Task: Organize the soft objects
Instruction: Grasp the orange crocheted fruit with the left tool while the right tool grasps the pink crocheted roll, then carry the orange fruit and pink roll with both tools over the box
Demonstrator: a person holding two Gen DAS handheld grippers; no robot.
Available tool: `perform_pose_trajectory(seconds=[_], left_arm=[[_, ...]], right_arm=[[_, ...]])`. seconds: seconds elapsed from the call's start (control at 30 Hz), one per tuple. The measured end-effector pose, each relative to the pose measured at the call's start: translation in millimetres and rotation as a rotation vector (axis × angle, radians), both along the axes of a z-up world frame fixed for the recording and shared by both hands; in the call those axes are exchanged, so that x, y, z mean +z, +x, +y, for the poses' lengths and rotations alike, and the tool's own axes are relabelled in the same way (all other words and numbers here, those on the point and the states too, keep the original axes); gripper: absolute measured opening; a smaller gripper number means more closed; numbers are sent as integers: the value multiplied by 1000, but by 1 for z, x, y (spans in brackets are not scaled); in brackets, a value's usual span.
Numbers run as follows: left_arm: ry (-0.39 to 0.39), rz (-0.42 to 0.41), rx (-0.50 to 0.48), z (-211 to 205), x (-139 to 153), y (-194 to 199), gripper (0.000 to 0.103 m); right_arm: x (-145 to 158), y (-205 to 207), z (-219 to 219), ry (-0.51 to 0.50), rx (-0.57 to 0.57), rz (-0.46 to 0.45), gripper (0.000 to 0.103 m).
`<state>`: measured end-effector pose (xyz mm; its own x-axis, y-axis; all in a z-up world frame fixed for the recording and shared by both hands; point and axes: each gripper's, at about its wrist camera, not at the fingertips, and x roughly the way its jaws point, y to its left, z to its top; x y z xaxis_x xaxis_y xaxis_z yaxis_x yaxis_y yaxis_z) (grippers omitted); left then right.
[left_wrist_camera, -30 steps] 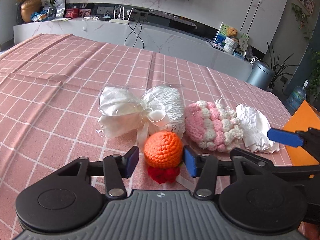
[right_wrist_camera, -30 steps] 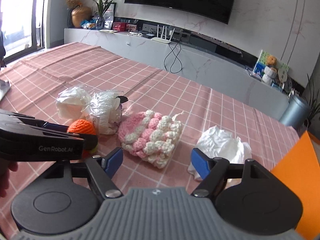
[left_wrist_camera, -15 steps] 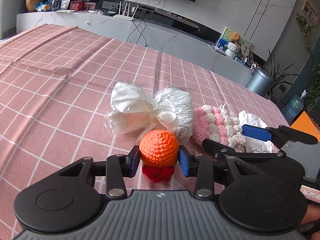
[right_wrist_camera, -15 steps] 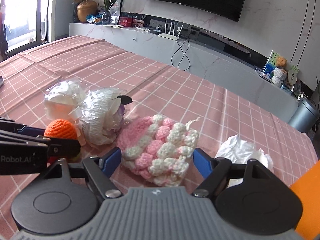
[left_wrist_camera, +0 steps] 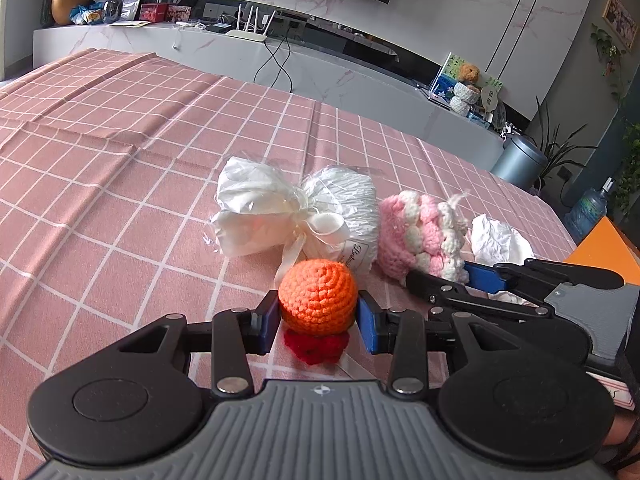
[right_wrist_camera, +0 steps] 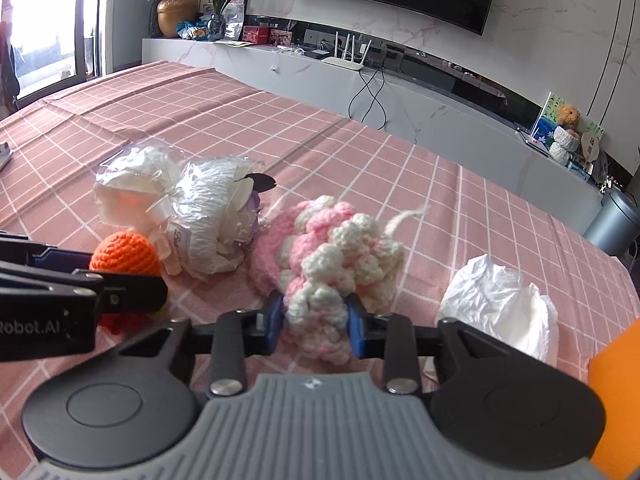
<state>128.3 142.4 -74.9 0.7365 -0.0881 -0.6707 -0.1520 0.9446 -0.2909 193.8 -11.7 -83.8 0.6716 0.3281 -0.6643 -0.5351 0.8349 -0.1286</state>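
An orange crochet ball (left_wrist_camera: pixel 318 298) with a red base sits between the blue pads of my left gripper (left_wrist_camera: pixel 319 320), which is shut on it; it also shows in the right wrist view (right_wrist_camera: pixel 125 256). My right gripper (right_wrist_camera: pixel 316 322) is shut on the near edge of a pink and white crochet piece (right_wrist_camera: pixel 332 256), also seen in the left wrist view (left_wrist_camera: pixel 420 236). A white item wrapped in clear plastic with a ribbon (left_wrist_camera: pixel 296 212) lies just behind the ball (right_wrist_camera: pixel 180 212).
A crumpled white cloth (right_wrist_camera: pixel 500 312) lies to the right on the pink checked tablecloth (left_wrist_camera: pixel 120 152). An orange box (right_wrist_camera: pixel 616 400) stands at the right edge, also in the left wrist view (left_wrist_camera: pixel 604 244). A grey counter with clutter runs behind the table.
My left gripper closed on the orange ball. My right gripper moved forward to the pink and white crochet piece and closed on its near edge.
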Motion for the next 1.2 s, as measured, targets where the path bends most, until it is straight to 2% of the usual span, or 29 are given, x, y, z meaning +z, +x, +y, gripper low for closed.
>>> perform_pose_trajectory(seconds=[0.17,0.33,0.67,1.2], left_arm=[[6,1,-4,-6,1,-7,45],[11,-2,-11,-13,6,-14,45],[31,-60,-42,-38,33,-37,45],[74,-197,-222,-118,89,-65,45]], right_arm=[[8,-12,-11,20,-24,0,22],[25,-37,-26,30,-19,-40,22],[58,-85,-71,82,-38,-80,22],[113,-145,-177,205,-166,-187,22]])
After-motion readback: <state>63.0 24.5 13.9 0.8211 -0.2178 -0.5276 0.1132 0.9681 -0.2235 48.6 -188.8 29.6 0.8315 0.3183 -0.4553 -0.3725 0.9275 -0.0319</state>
